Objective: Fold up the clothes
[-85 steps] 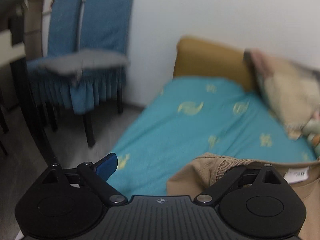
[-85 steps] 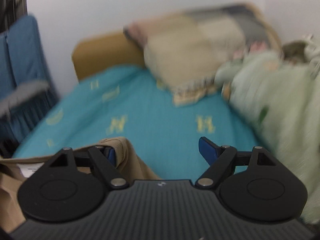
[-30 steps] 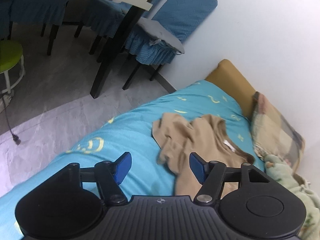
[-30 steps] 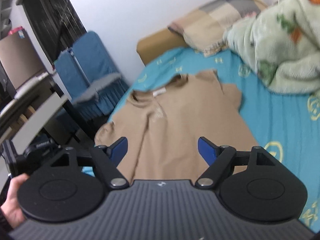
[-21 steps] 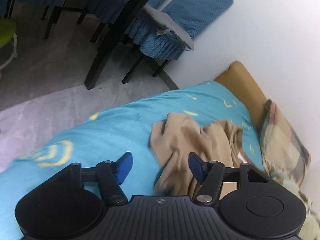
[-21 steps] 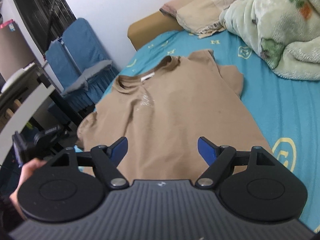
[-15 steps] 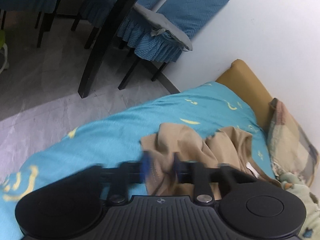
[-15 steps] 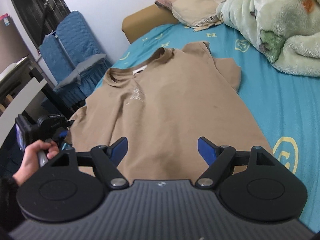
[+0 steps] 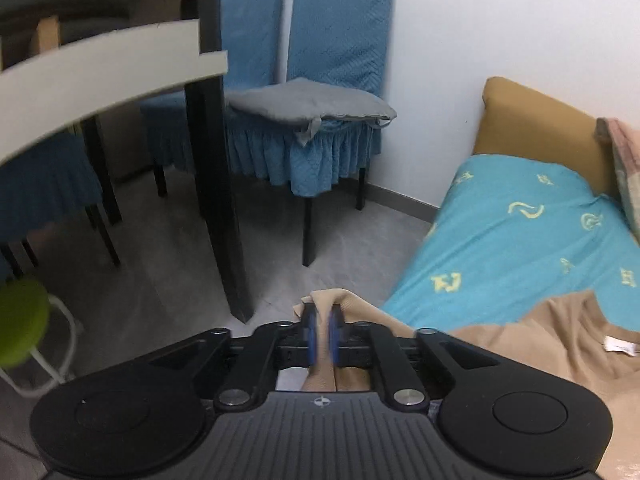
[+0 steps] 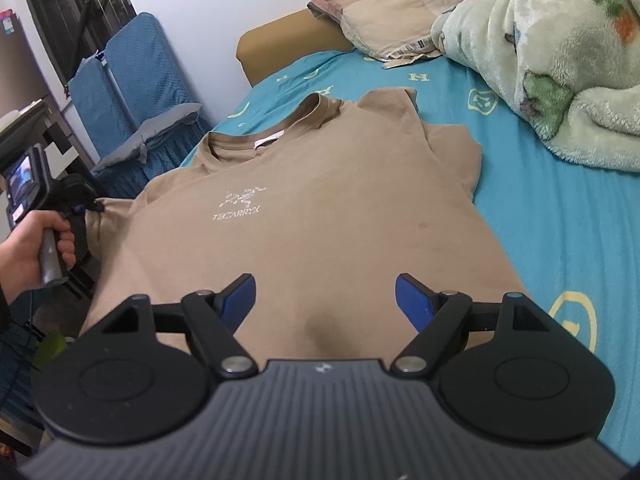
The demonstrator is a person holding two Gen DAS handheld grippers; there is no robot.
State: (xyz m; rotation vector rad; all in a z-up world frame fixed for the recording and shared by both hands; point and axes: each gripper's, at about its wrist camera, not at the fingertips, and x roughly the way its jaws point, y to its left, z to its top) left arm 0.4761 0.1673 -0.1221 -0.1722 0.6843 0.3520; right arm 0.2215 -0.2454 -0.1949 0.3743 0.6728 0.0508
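A tan T-shirt [image 10: 320, 208] with a small white chest print lies face up on the turquoise bed sheet [image 10: 560, 220], collar toward the headboard. My left gripper [image 9: 322, 330] is shut on the shirt's left sleeve [image 9: 340, 304], which bunches up between the blue pads at the bed's edge. In the right wrist view that left gripper [image 10: 90, 206] shows at the far left, held by a hand [image 10: 28, 248]. My right gripper [image 10: 325, 300] hangs open above the shirt's lower half, nothing between its fingers.
A pale green fleece blanket [image 10: 560, 60] and a checked pillow [image 10: 404, 12] lie at the bed's head, by a mustard headboard [image 9: 532, 124]. Beside the bed stand blue-covered chairs [image 9: 320, 92] with a grey cushion [image 9: 308, 102], a dark table leg [image 9: 218, 200] and a green stool [image 9: 22, 320].
My left gripper went from open to shut on the shirt's sleeve and drew it out toward the bed's edge, flattening the shirt. The right gripper stayed open, dropping closer over the shirt.
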